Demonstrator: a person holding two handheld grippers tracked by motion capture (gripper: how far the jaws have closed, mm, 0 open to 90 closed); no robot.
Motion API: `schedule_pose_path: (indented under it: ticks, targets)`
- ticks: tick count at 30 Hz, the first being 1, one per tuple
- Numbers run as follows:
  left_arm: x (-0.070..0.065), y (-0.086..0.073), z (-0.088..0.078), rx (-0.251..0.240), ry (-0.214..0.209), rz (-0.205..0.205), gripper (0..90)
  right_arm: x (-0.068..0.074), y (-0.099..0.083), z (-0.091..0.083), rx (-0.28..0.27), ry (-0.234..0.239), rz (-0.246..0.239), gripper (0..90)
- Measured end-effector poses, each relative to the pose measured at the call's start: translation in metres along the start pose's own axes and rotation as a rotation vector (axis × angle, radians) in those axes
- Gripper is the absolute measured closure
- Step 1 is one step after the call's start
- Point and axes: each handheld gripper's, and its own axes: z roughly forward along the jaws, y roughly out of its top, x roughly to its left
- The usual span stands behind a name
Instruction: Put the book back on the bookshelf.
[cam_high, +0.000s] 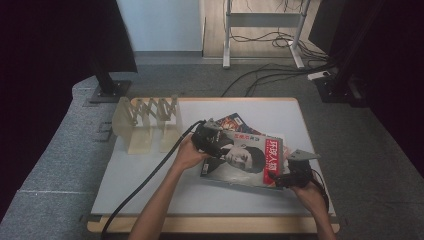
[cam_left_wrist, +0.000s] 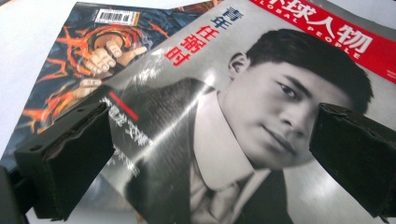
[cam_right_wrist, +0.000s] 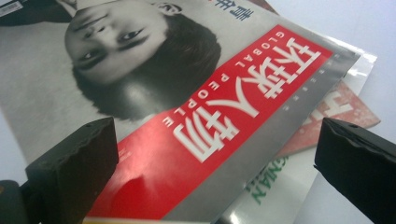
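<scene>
Magazines lie in a loose stack near the middle of the white worktop (cam_high: 150, 180), and the top magazine (cam_high: 245, 159), with a grey cover bearing a man's portrait and a red title band, serves as the landmark for everything else. Under it, sticking out past its far edge, is a second magazine (cam_high: 231, 121) with a dark cover of orange and blue artwork and a barcode; in the right gripper view a pinkish-red cover (cam_right_wrist: 343, 112) and a white one with green lettering (cam_right_wrist: 271, 186) also show beneath the top magazine's title end. The left gripper (cam_high: 209, 137), held in the person's left hand (cam_high: 189, 155), sits at the portrait end of the top magazine, over its left corner; in the left gripper view its jaws are spread wide with the cover's collar and face between them, and I cannot tell whether they touch the paper. The right gripper (cam_high: 280, 179), held in the right hand (cam_high: 307, 192), is at the red title end, at the near right corner; its jaws are likewise spread wide, straddling the red band without pinching it. A black cable (cam_high: 145, 182) trails from the left gripper toward the near edge of the worktop. Left of the top magazine, well apart from it, stands a pale wooden rack (cam_high: 147, 125) with upright dividers.
</scene>
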Motion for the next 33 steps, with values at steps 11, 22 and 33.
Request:
schedule_pose_path:
  ticks: [11,22,33]
  targets:
    - [0.017,0.011,0.032,0.020,-0.029,0.011,0.0,0.010,-0.013,-0.009,-0.010,0.001,0.001,0.0]
    - [0.035,0.011,0.047,0.014,-0.024,0.013,0.0,0.016,-0.027,-0.013,-0.001,0.006,0.007,0.0]
    - [0.042,0.009,0.059,0.017,-0.020,0.018,0.0,0.026,-0.034,-0.013,0.012,0.017,-0.008,0.0]
